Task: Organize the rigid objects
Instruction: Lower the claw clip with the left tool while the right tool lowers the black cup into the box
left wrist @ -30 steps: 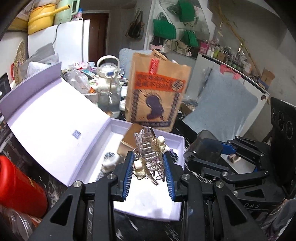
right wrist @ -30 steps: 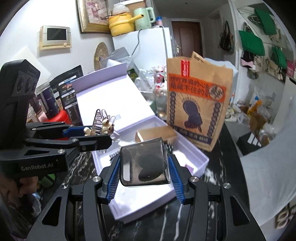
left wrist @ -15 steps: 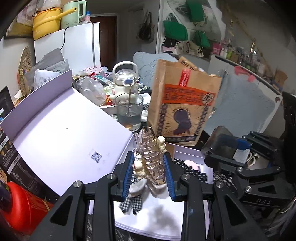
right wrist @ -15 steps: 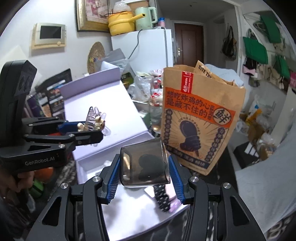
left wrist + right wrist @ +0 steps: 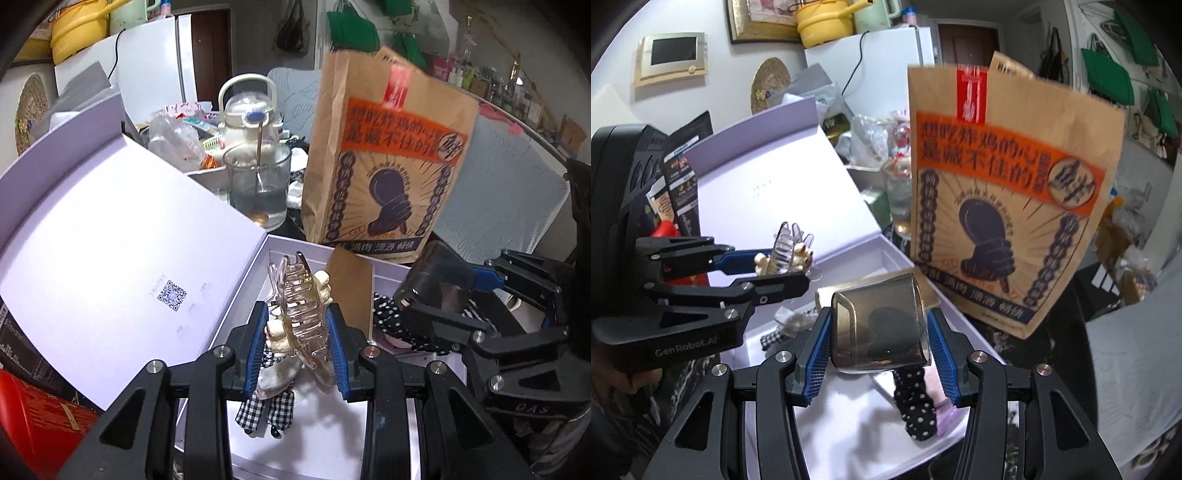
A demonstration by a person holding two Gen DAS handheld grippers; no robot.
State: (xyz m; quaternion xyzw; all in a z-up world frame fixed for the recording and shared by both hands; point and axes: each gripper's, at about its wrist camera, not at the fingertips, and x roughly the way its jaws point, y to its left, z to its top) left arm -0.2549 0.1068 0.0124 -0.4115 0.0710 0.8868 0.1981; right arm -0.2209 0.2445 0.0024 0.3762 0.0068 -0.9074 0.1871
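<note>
My left gripper (image 5: 297, 343) is shut on a clear champagne hair claw (image 5: 301, 310) with cream trim, held upright over the open lilac box (image 5: 317, 446). The right wrist view shows that claw (image 5: 786, 247) from the side, above the box's left part. My right gripper (image 5: 879, 343) is shut on a smoky translucent case (image 5: 879, 325), hovering over the box floor (image 5: 849, 417). In the box lie a gingham bow (image 5: 264, 410), a black polka-dot scrunchie (image 5: 916, 402) and a small brown carton (image 5: 351, 288).
The box's lid (image 5: 110, 258) stands propped open on the left. A tall brown paper bag (image 5: 1008, 206) stands right behind the box. A glass with a spoon (image 5: 258, 192) and a white kettle (image 5: 247, 110) sit behind. A red container (image 5: 37, 417) is at the left.
Both grippers have moved forward and down over the box, each still holding its object. The paper bag and the lid now loom larger.
</note>
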